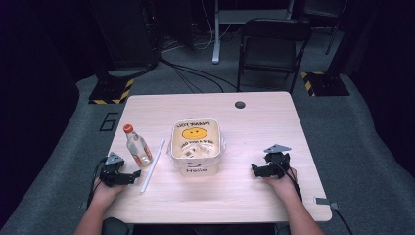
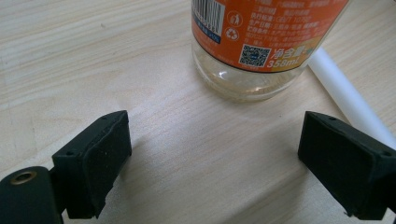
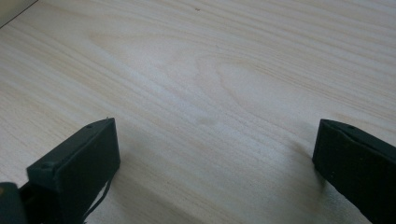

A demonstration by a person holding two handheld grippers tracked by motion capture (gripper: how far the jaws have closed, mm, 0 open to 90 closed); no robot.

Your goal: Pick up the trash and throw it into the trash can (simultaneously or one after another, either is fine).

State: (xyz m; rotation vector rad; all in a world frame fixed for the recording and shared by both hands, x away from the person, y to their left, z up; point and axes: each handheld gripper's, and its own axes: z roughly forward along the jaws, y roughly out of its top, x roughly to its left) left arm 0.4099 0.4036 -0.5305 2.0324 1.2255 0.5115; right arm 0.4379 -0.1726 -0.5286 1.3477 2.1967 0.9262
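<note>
Both claws gape empty; bottle (image 2: 261, 46) top cut off in left gripper view.

overall light: tabletop (image 1: 254, 122) bright and evenly lit from above; room behind it dim, corners nearly black
colour cast: purple-blue tint in the dark edges of the high view
glare: pale sheen across the wood grain in the right gripper view, soft highlight on the clear bottle (image 2: 254, 42) base
shadows: soft short ones under the left hand-held gripper (image 2: 212, 154) and right hand-held gripper (image 3: 215, 158) jaws; faint one beside the white tub (image 1: 195, 147)
sharpness: high view soft and low-res, tub text barely legible
focus: bottle label print crisp in the left gripper view; near jaws slightly soft
distortion: mild wide-angle stretch at the edges of both gripper views
</note>
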